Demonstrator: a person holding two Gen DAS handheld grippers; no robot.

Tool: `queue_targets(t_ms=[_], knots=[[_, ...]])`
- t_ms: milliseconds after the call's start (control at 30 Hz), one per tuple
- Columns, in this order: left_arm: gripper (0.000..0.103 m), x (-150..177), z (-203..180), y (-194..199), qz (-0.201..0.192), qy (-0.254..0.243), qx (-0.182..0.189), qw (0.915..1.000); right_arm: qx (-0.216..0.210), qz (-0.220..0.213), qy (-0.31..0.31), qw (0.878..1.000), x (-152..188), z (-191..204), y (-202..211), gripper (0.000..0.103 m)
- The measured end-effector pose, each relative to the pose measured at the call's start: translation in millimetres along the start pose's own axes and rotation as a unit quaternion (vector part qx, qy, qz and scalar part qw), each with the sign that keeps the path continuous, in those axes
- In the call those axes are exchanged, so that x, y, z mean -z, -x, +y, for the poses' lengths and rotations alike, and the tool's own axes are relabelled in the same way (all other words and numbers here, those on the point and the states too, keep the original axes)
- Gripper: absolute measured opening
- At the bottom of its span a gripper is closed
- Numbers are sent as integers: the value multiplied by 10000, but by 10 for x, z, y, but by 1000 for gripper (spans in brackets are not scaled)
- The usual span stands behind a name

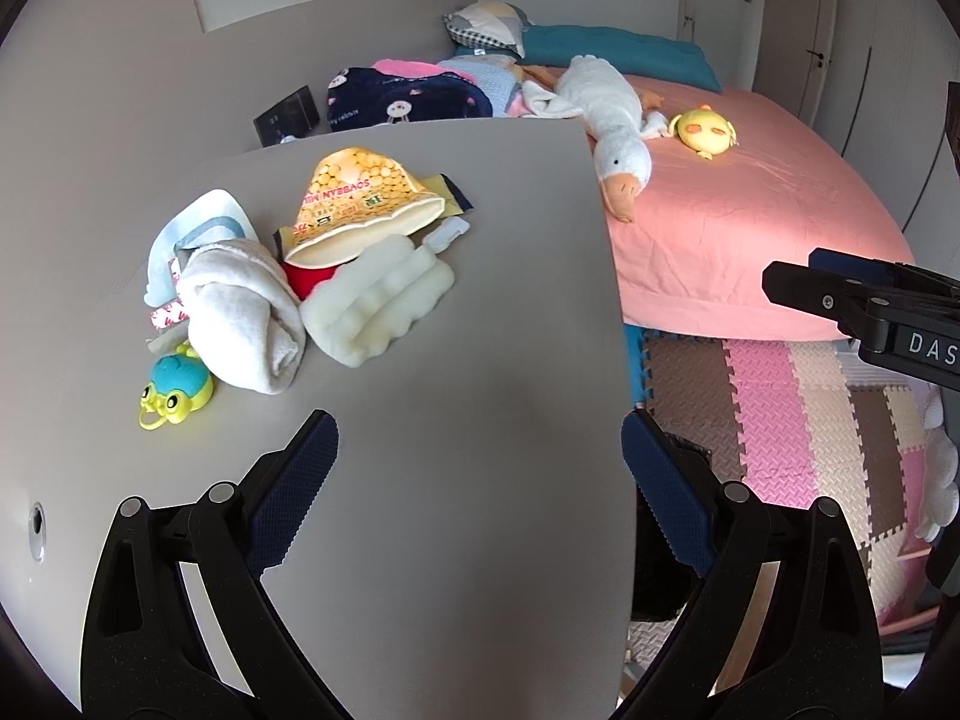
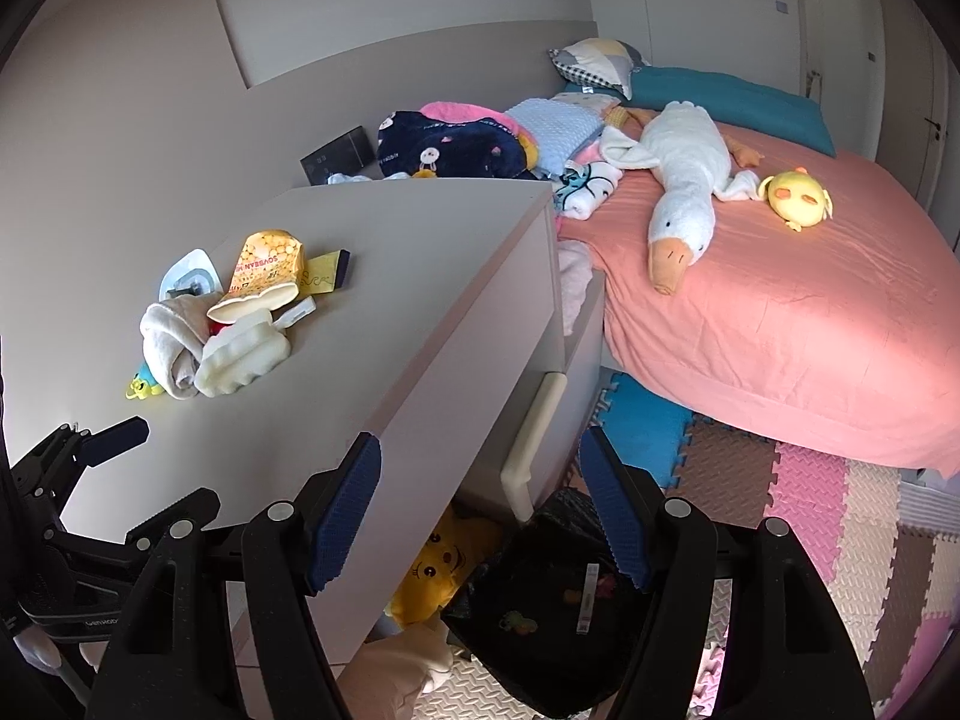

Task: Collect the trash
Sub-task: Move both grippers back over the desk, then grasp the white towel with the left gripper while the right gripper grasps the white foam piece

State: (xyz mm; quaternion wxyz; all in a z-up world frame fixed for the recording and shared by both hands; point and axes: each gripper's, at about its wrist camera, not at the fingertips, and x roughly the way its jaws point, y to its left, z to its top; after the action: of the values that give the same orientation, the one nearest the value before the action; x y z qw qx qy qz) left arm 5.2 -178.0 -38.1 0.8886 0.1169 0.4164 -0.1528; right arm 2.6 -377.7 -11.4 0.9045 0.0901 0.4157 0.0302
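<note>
A pile lies on the grey cabinet top [image 1: 468, 360]: a yellow soybean milk bag [image 1: 354, 198], a white foam piece [image 1: 378, 306], a small white wrapper [image 1: 447, 234], a rolled white cloth [image 1: 240, 312] and a blue-green toy [image 1: 177, 387]. The pile also shows in the right wrist view, with the bag [image 2: 264, 270] on top. My left gripper [image 1: 474, 462] is open and empty above the cabinet top, short of the pile. My right gripper [image 2: 480, 504] is open and empty beside the cabinet front, above a black trash bag [image 2: 558, 594] on the floor.
A pink bed [image 2: 780, 312] with a white goose plush [image 2: 684, 180] and a yellow chick plush [image 2: 798, 198] stands to the right. Foam puzzle mats [image 2: 840, 528] cover the floor. A yellow plush [image 2: 438, 564] lies under the cabinet. A drawer handle [image 2: 534, 438] juts out.
</note>
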Motion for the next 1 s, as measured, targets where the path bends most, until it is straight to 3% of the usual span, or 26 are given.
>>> queue_targets(t_ms=[700, 1000], knots=[[92, -206, 1114, -221, -226, 874, -507, 9946, -456, 256, 57, 9986, -298, 743, -524, 70], [86, -321, 1278, -485, -110, 797, -484, 9956, -414, 351, 37, 9985, -331, 882, -695, 70]])
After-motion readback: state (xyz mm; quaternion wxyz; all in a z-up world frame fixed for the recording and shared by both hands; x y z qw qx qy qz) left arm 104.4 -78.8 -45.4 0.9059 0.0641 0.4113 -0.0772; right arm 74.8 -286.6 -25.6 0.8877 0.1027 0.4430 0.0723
